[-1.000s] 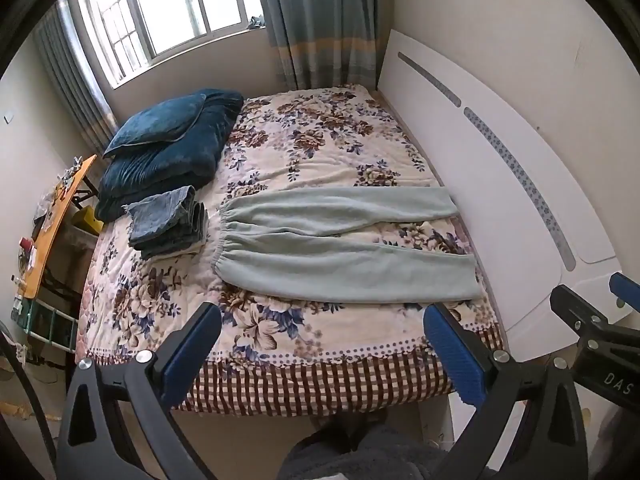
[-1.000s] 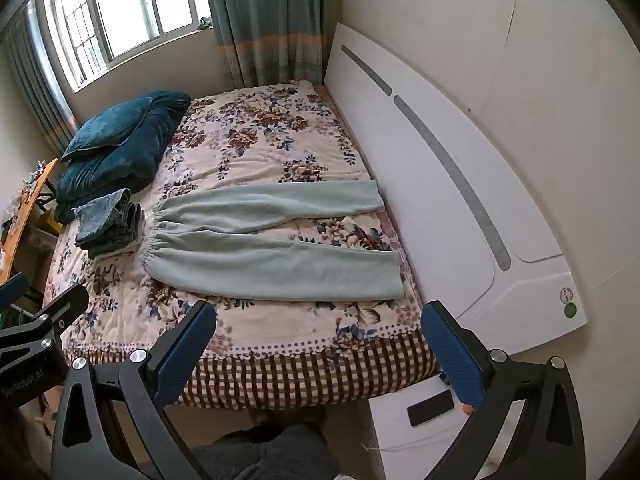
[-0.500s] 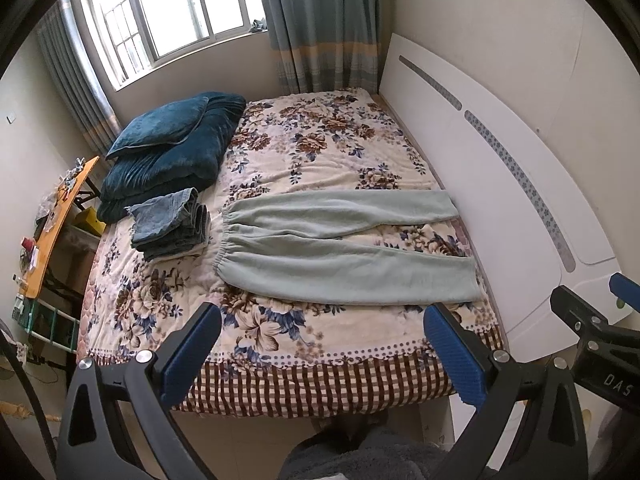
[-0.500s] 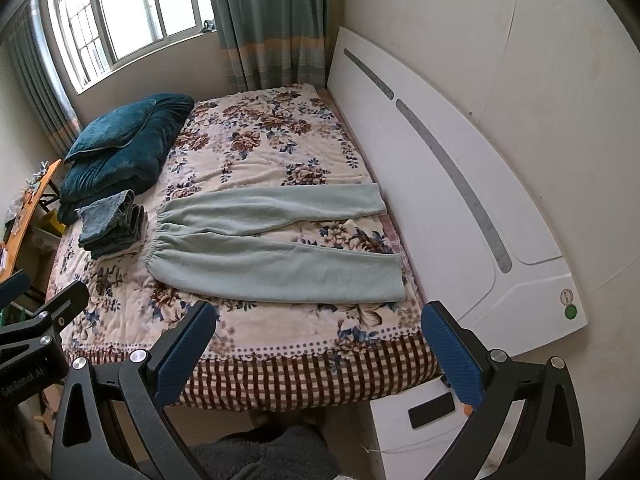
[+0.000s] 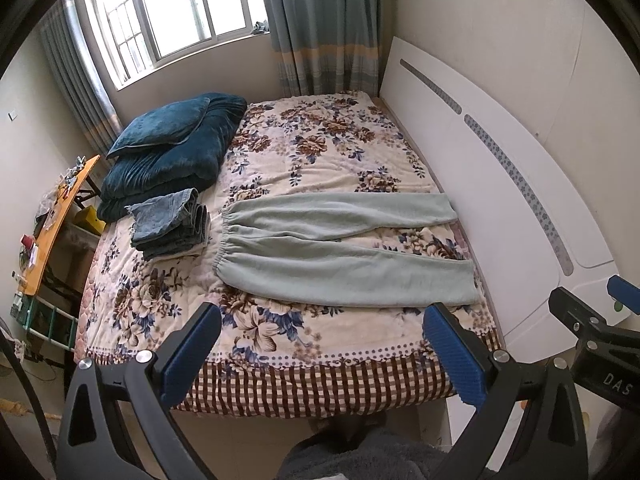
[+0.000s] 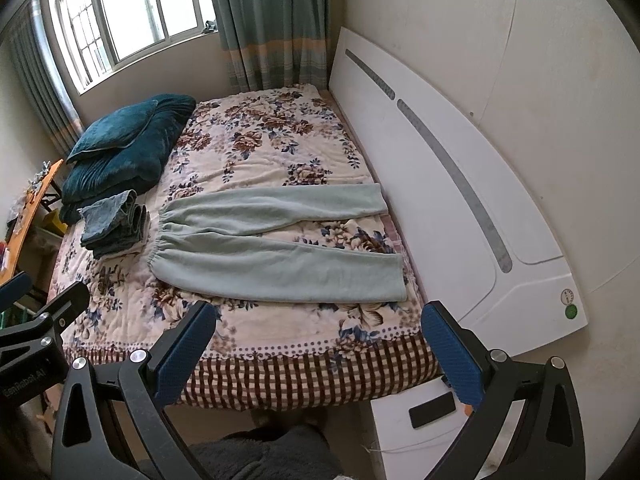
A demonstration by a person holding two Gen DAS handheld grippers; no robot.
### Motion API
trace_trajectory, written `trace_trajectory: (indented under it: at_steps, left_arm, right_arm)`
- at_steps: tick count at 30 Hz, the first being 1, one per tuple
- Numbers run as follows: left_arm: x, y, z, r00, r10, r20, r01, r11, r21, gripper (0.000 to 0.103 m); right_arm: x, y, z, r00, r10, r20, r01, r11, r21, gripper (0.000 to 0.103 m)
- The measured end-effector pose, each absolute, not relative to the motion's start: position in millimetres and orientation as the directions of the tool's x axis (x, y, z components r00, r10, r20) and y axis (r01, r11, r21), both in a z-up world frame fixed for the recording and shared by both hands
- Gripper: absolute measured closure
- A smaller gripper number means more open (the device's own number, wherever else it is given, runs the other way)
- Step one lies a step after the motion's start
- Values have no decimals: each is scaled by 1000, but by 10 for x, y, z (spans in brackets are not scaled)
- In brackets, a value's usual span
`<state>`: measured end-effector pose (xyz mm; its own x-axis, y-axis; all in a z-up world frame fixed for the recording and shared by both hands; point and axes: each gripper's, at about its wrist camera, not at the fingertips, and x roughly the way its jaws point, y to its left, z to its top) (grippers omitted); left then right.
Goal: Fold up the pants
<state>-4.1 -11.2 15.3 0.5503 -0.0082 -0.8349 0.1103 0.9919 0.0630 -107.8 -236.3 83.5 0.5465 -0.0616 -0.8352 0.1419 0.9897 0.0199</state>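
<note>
At frame centre, pale green pants lie flat on the bed; left gripper and right gripper gape wide, empty.

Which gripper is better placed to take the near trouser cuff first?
Right, probably. The near cuff of the green pants lies nearer the right gripper; the left gripper faces the waistband side.

Bright daylight from the window; sharp focus, fisheye bending, dark corners.

White letters "DAS" stood on the right gripper; faint lettering on the left gripper was not clearly legible.
</note>
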Motion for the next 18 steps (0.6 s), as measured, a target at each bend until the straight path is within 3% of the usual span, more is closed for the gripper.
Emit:
trace_trajectory:
  at_steps: [18]
  left_arm:
    - [-45,-141,177,558,-7,-830,107,992,64,0]
  right_arm:
    - [-1115,-2370,877,548,-61,-834,131,991,14,0]
